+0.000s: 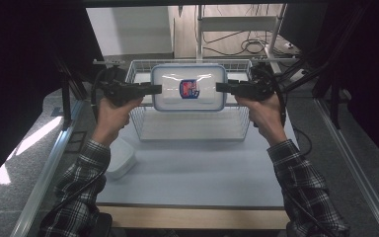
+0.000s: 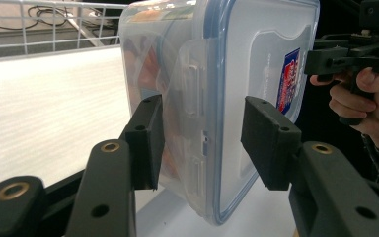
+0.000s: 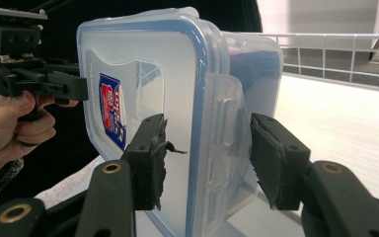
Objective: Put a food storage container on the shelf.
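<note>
You hold one lidded box [image 1: 188,88] above the wire basket [image 1: 143,126], left gripper [image 1: 161,89] and right gripper [image 1: 217,87] each clamped on an end.

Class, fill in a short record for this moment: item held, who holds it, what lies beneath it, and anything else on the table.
Item: clear lidded container, blue-rimmed lid, label on top
Left tongs: clamp its left end
Right tongs: clamp its right end
Position: held level above the white wire basket
Also on table: white box, near left
</note>
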`<state>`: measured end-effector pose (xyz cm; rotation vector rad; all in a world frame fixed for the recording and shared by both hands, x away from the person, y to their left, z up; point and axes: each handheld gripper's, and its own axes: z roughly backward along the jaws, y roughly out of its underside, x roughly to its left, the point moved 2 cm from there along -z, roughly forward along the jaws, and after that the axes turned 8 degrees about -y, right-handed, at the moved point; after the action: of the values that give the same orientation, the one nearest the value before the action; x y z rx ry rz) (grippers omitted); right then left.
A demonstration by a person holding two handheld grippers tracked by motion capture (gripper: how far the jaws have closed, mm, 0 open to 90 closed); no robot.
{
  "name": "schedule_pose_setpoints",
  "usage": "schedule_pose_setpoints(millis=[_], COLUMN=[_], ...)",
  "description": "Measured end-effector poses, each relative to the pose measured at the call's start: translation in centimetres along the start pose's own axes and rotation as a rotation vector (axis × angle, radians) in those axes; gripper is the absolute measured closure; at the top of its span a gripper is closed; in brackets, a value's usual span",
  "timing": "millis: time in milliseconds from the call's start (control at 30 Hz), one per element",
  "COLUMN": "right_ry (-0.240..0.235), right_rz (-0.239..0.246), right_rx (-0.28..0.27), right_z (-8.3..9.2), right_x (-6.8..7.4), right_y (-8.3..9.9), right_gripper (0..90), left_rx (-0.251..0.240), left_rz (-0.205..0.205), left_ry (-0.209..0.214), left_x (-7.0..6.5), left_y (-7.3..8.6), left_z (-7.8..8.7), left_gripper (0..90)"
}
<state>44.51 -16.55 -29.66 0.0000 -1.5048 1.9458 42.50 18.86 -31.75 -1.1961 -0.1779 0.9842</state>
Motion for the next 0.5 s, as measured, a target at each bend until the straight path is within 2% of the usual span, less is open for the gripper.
schedule_pose_setpoints(millis=[233,500], right_ry=[0.003,0.008], right_rz=[-0.020,-0.052], right_rx=[-0.021,-0.019], right_z=[-0.4,-0.9], right_x=[-1.0,-2.1], right_y=[-1.0,-1.2], right_gripper=[49.8,49.6], left_rx=[0.000,0.008], left_rz=[0.021,0.038], left_ry=[-0.004,-0.006], left_x=[0.6,1.5], left_y=[-1.0,-1.2], left_z=[-0.8,-1.8], left_gripper=[52.2,51.8])
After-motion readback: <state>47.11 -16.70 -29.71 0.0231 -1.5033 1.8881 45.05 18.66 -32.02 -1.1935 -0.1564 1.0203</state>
